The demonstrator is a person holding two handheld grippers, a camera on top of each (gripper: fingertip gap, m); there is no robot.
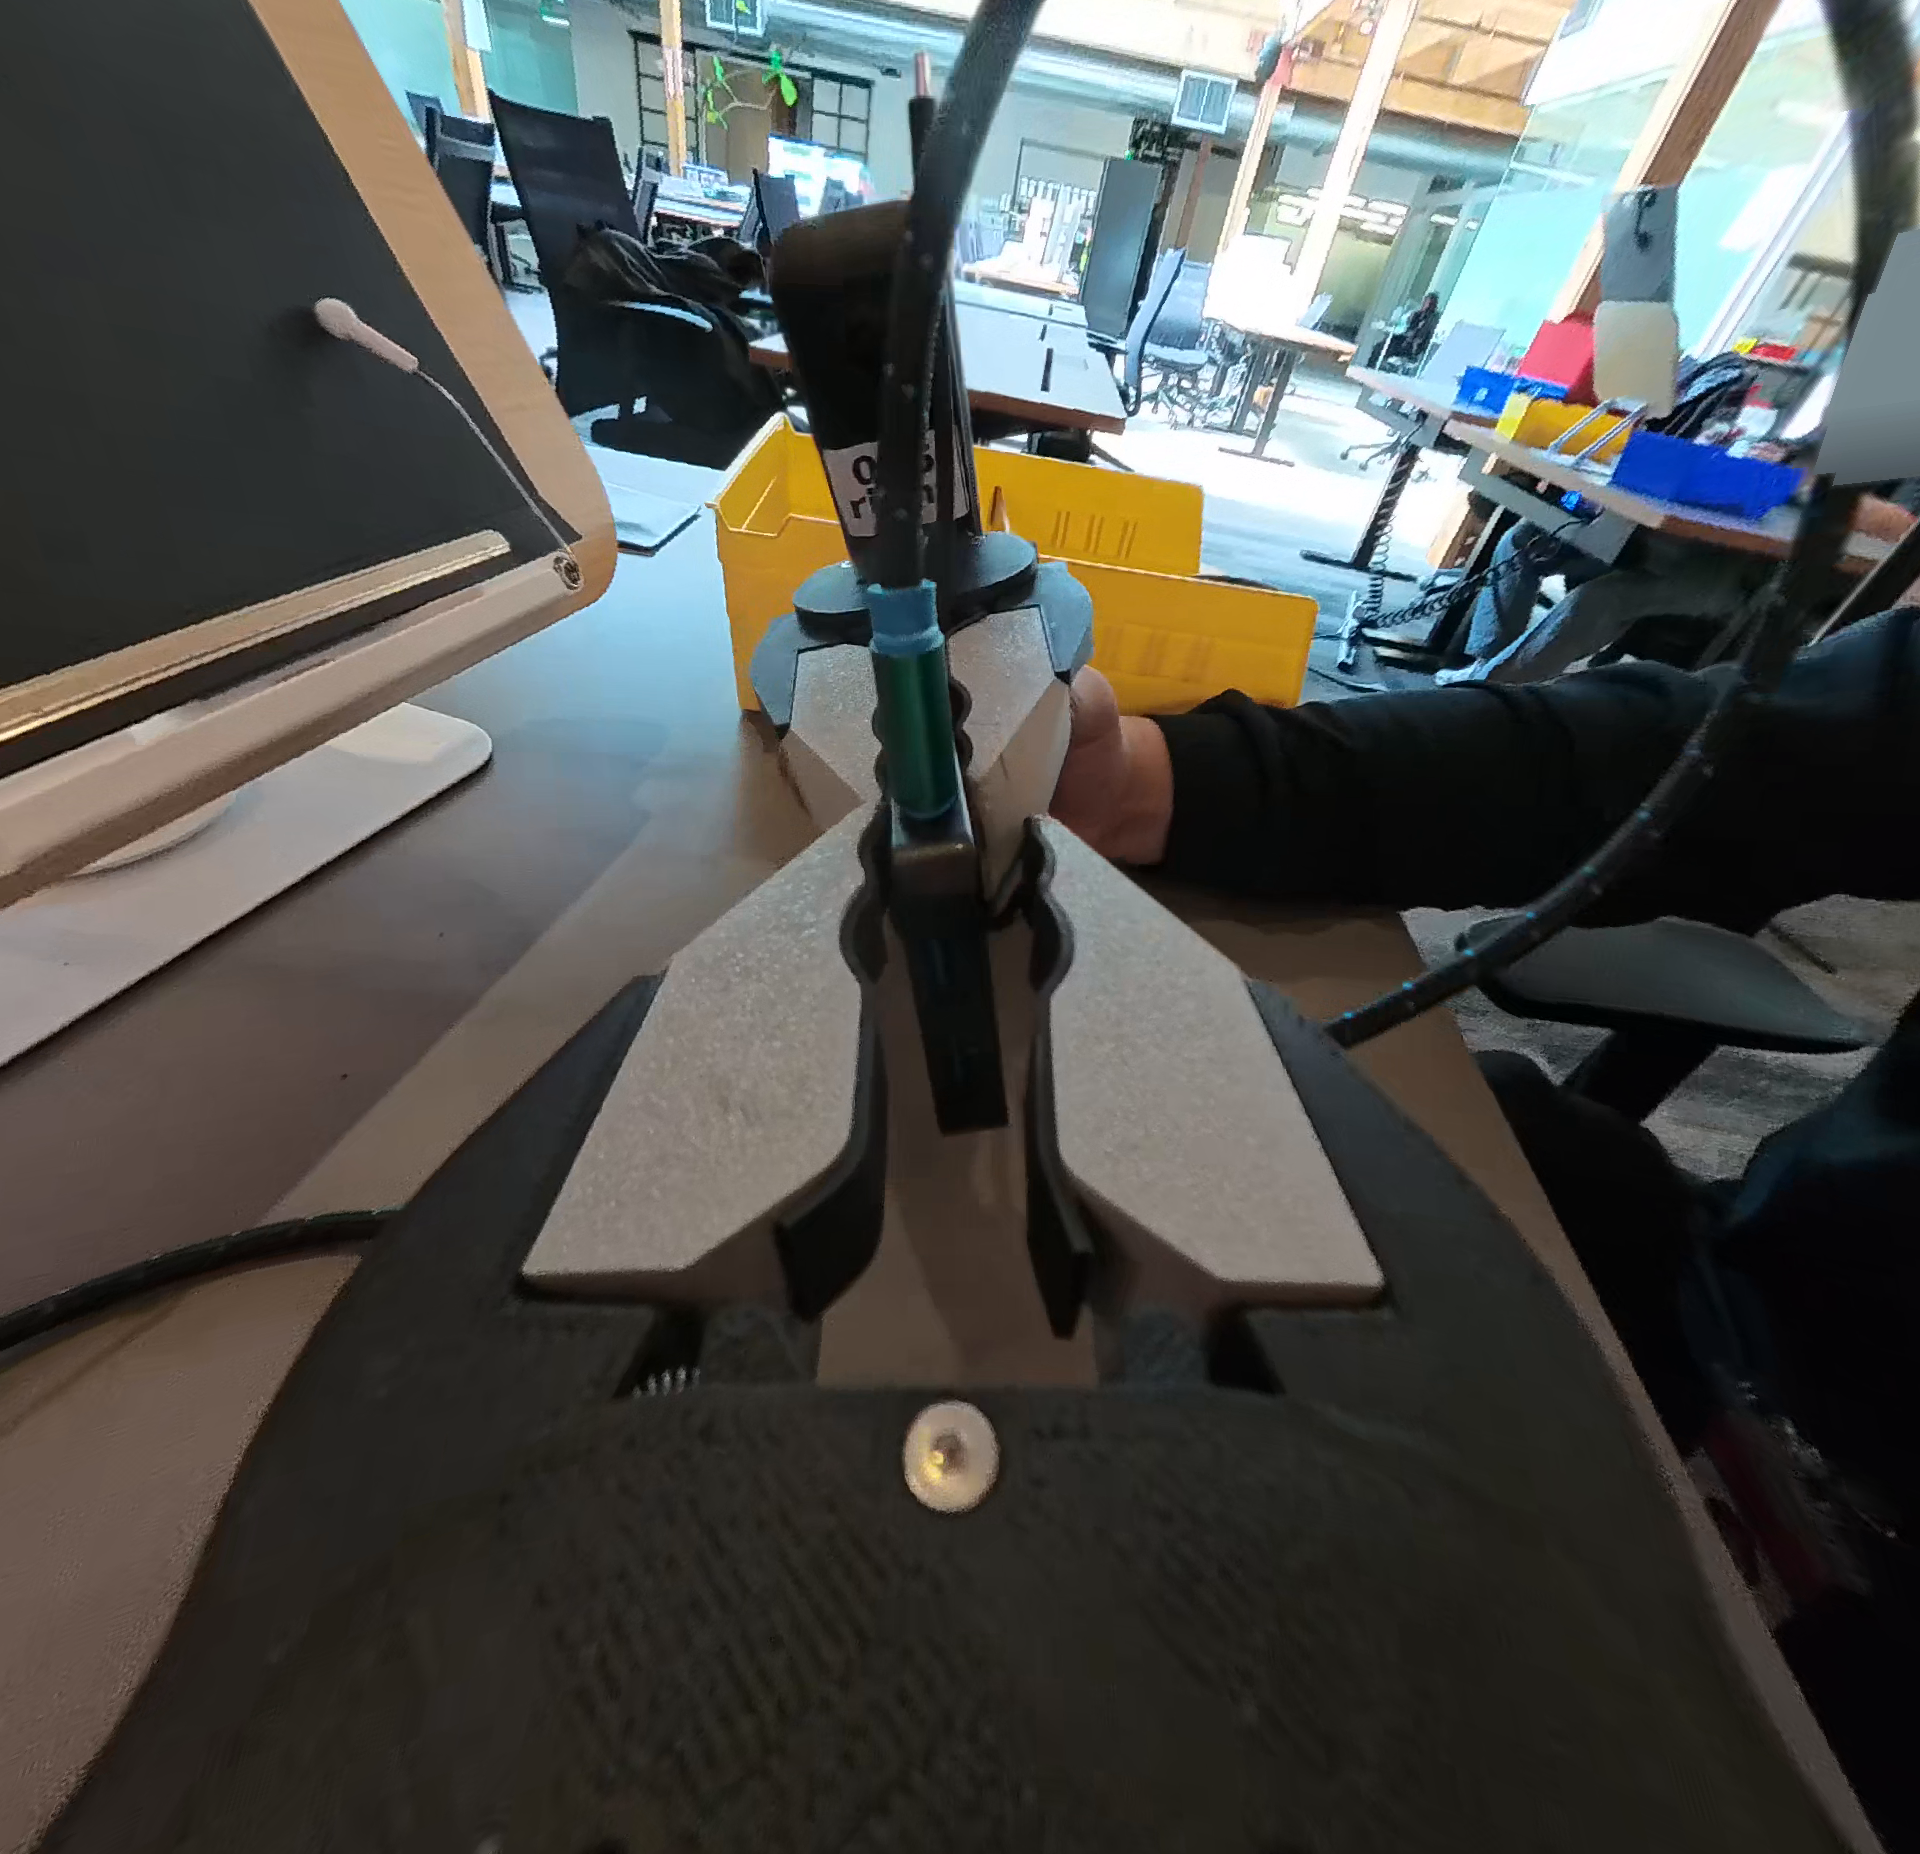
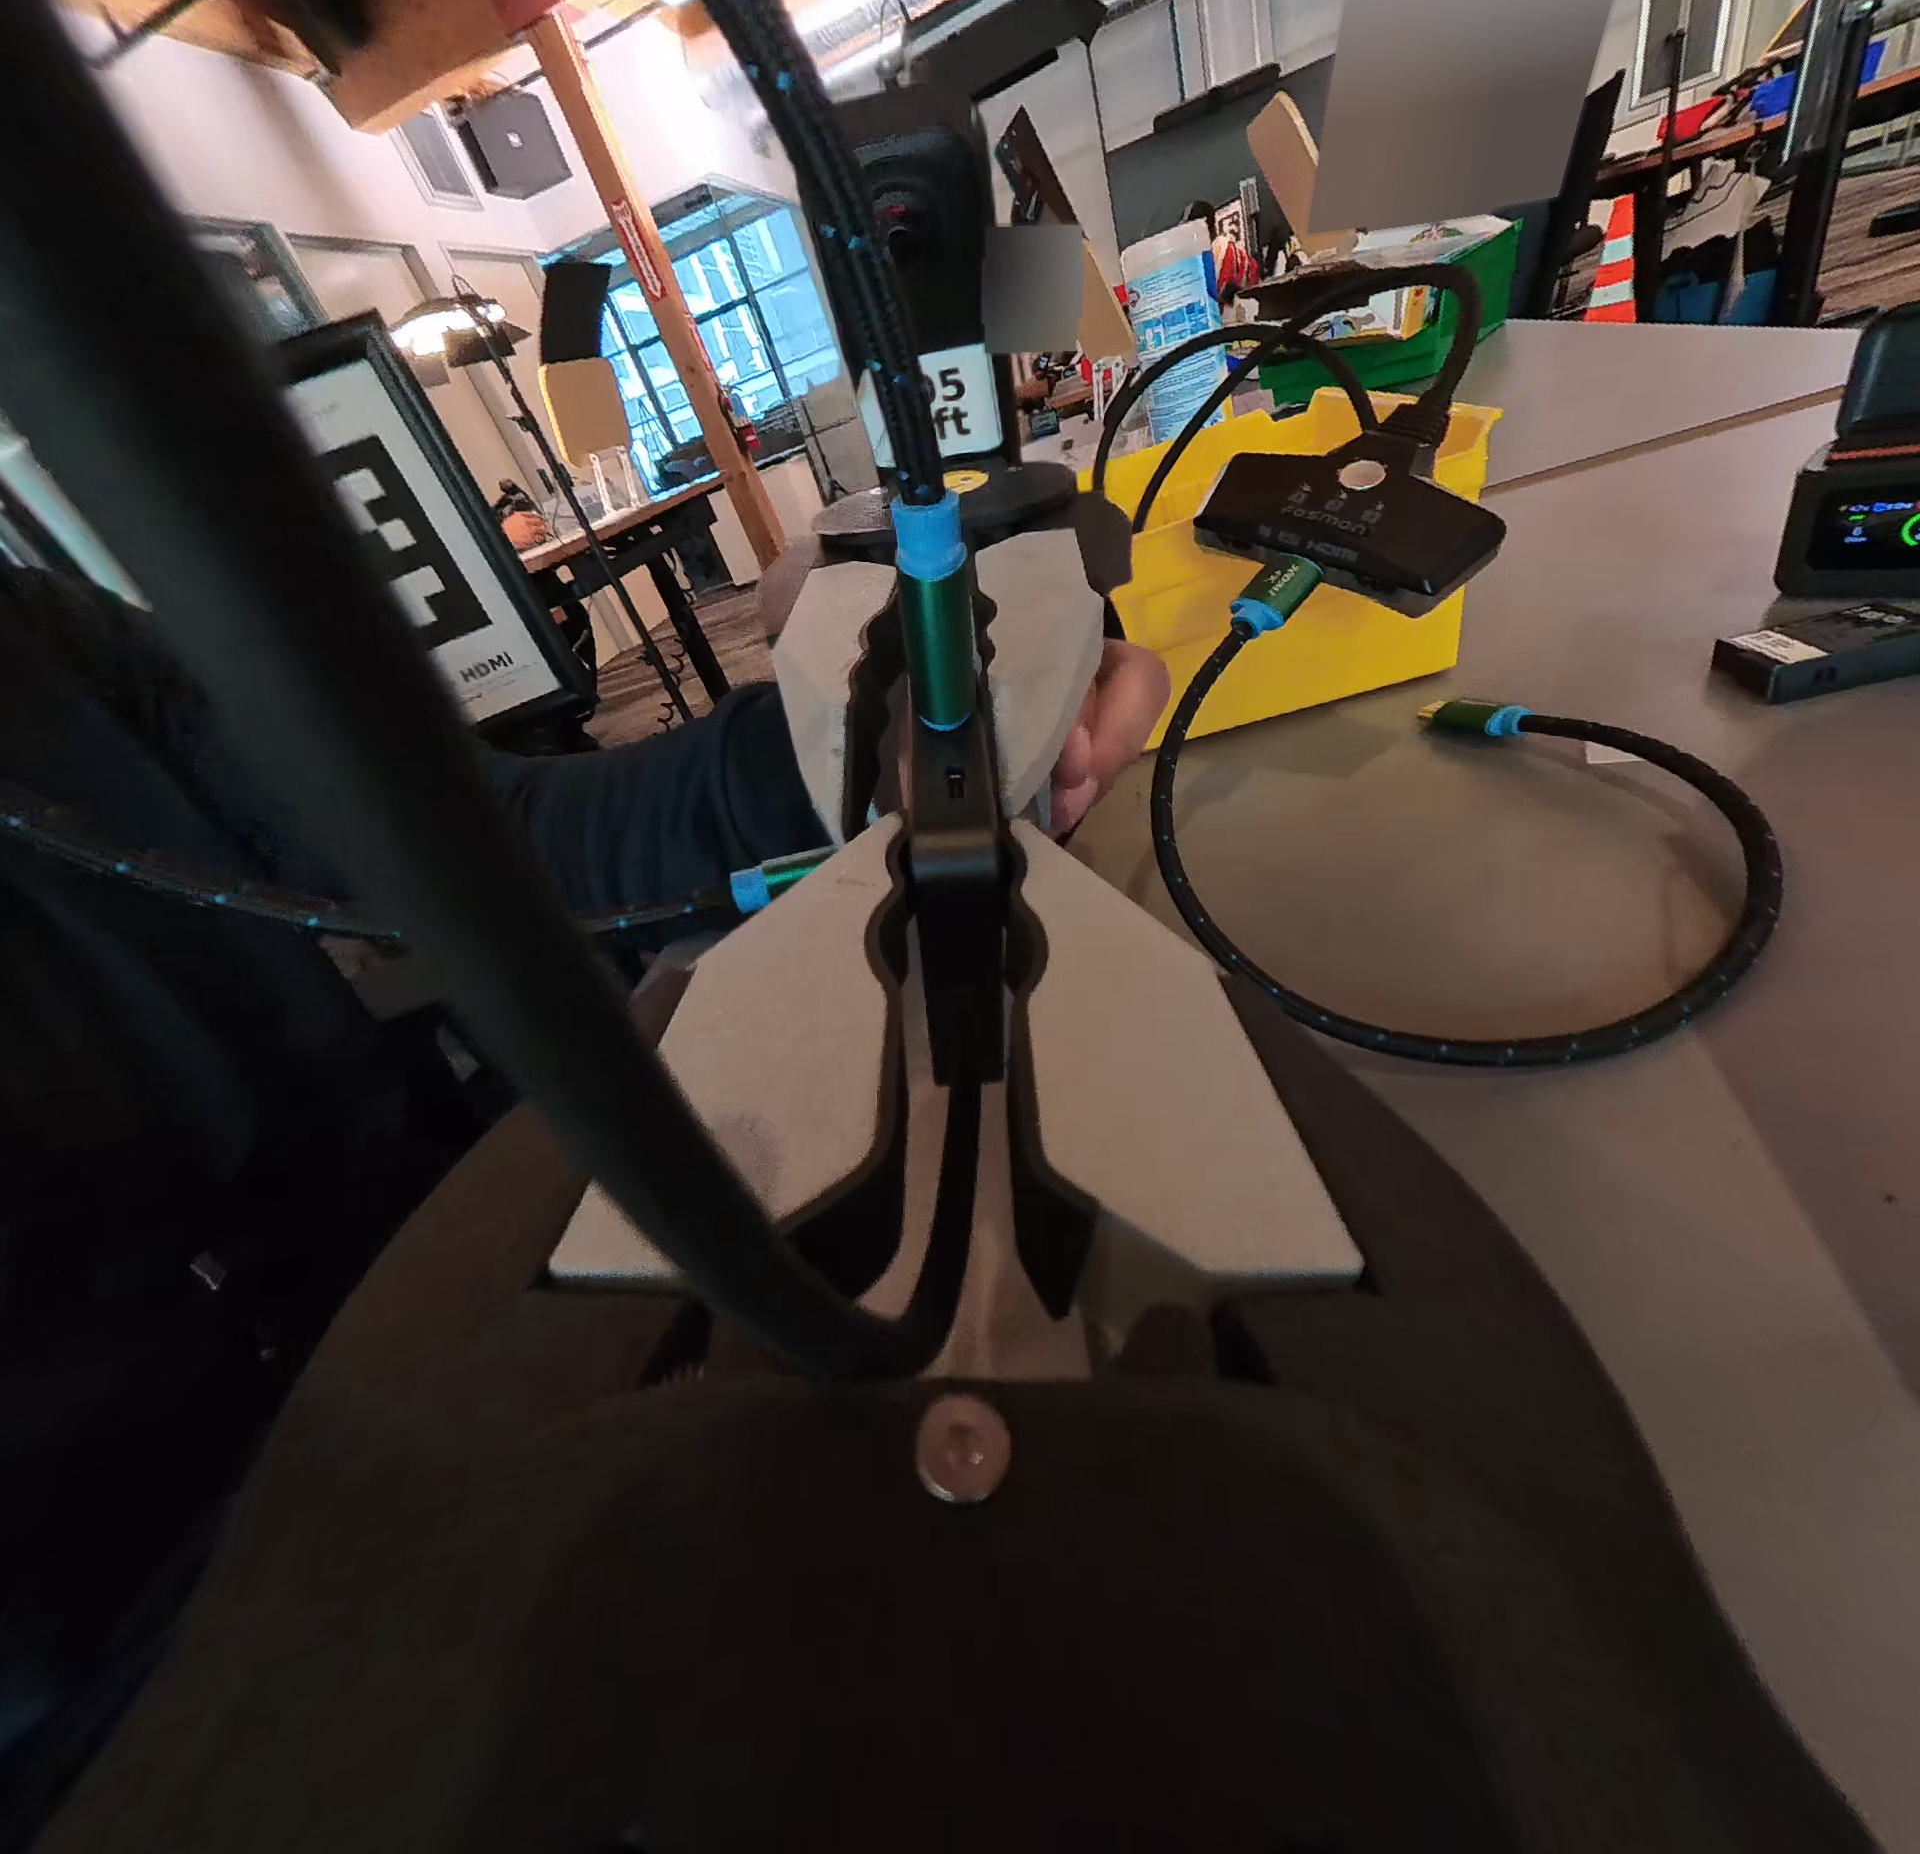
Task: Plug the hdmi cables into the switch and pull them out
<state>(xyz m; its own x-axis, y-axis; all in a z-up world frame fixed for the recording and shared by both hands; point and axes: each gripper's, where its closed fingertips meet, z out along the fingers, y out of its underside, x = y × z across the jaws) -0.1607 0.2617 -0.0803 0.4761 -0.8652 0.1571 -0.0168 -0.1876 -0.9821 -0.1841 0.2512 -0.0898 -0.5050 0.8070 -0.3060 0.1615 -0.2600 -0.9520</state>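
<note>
In the left wrist view we look along the left tongs [image 1: 951,905], whose fingers stand only narrowly apart. The black switch [image 1: 951,994] hangs edge-on between them. A thin gap shows on the right side of it, so we cannot tell whether these fingers press on it. Just past the tips, a green plug [image 1: 914,734] with a blue collar stands out of the switch's far end. Its braided cable [image 1: 935,246] climbs up and arcs overhead to the right. The right tongs [image 1: 930,807] face us tip to tip, with the plug in front of their fingers and a hand [image 1: 1117,786] at their right side. A yellow bin [image 1: 1195,641] sits beyond them on the table [image 1: 416,973].

In the right wrist view we see the right tongs pinched tight on the switch, both finger edges touching its flat faces. A thick black lead [image 2: 623,1025] leaves the switch's near end between the fingers and curves up to the left. The green plug again stands at the switch's far end, against the left tongs' fingers. Ahead and to the right, a second switch [image 2: 1351,537] rests against the bin with another green plug [image 2: 1283,589] in it. Its cable loops over the table to a loose plug [image 2: 1465,718] lying farther right.
</note>
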